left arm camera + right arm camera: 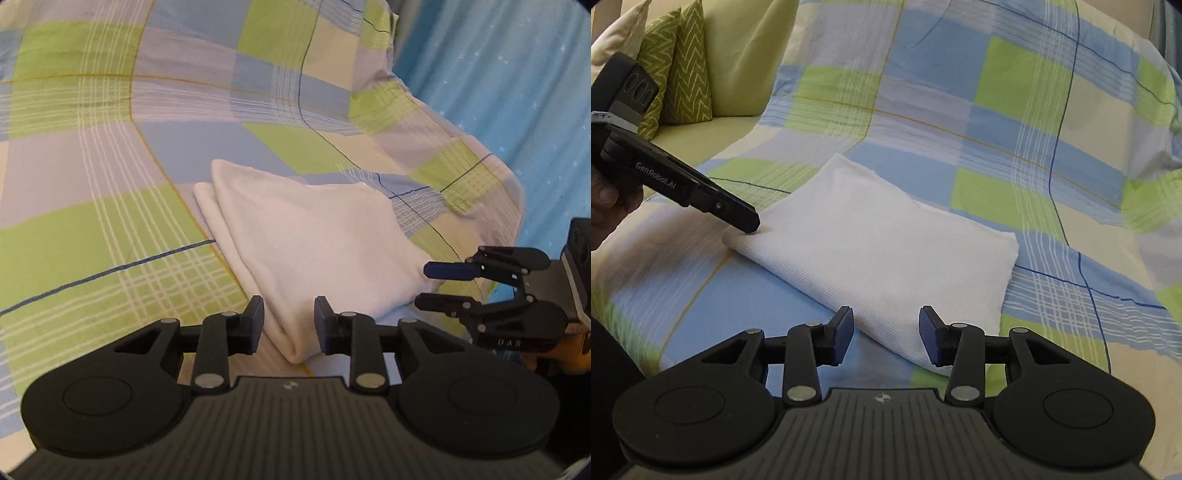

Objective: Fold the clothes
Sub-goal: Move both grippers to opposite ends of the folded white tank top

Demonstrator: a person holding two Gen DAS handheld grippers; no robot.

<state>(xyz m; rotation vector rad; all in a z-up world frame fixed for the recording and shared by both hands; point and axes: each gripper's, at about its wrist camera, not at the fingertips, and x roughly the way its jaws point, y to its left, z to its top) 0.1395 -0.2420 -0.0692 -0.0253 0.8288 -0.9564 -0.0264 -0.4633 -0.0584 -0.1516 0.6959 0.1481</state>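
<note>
A white cloth (314, 240) lies folded into a thick rectangle on the checked bedsheet (110, 221). My left gripper (289, 326) is open, its fingers standing either side of the cloth's near folded corner. My right gripper (445, 287) reaches in from the right, open, at the cloth's right corner. In the right wrist view the folded cloth (879, 243) lies straight ahead, and my right gripper (886, 334) is open over its near edge. There my left gripper (750, 221) comes in from the left, its tip touching the cloth's left corner.
The green, blue and cream checked sheet (1015, 129) covers the whole surface and rises in folds behind. Green zigzag cushions (679, 74) stand at the far left. A blue starred curtain (517, 92) hangs on the right. A person's hand (605, 199) holds the left gripper.
</note>
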